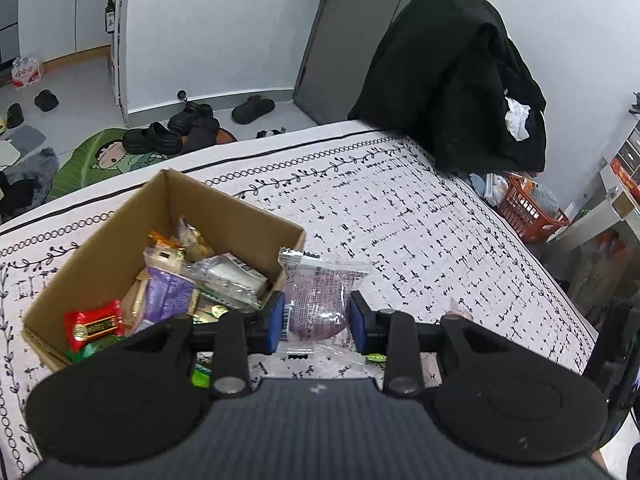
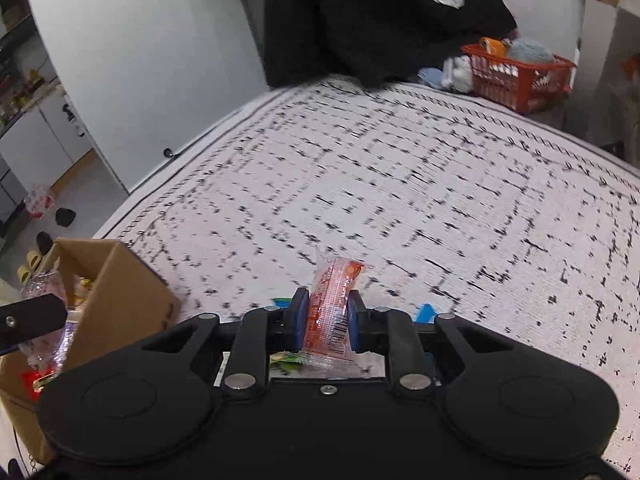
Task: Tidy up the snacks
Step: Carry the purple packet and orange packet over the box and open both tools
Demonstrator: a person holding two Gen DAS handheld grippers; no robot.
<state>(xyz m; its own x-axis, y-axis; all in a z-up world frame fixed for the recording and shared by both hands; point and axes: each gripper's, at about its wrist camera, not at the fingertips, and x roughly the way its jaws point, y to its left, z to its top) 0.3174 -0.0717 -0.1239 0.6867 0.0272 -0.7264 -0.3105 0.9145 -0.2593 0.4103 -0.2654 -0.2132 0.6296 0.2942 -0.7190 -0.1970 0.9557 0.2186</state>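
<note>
A brown cardboard box (image 1: 224,204) holding several wrapped snacks stands on the patterned tablecloth (image 1: 400,220). My left gripper (image 1: 318,316) is shut on a clear packet with a purple snack (image 1: 316,300), held just right of the box's near corner. In the right wrist view my right gripper (image 2: 328,316) is shut on an orange snack packet (image 2: 330,308), lifted a little above the cloth. The box (image 2: 120,300) sits to its left, and part of the left gripper with the purple snack (image 2: 44,300) shows over it. Small green wrappers (image 2: 286,360) lie under the right gripper.
A black coat (image 1: 452,88) drapes over a chair at the table's far edge. An orange basket (image 1: 528,208) stands on the floor to the right. Shoes (image 1: 180,128) and a green mat lie on the floor beyond the table's far left.
</note>
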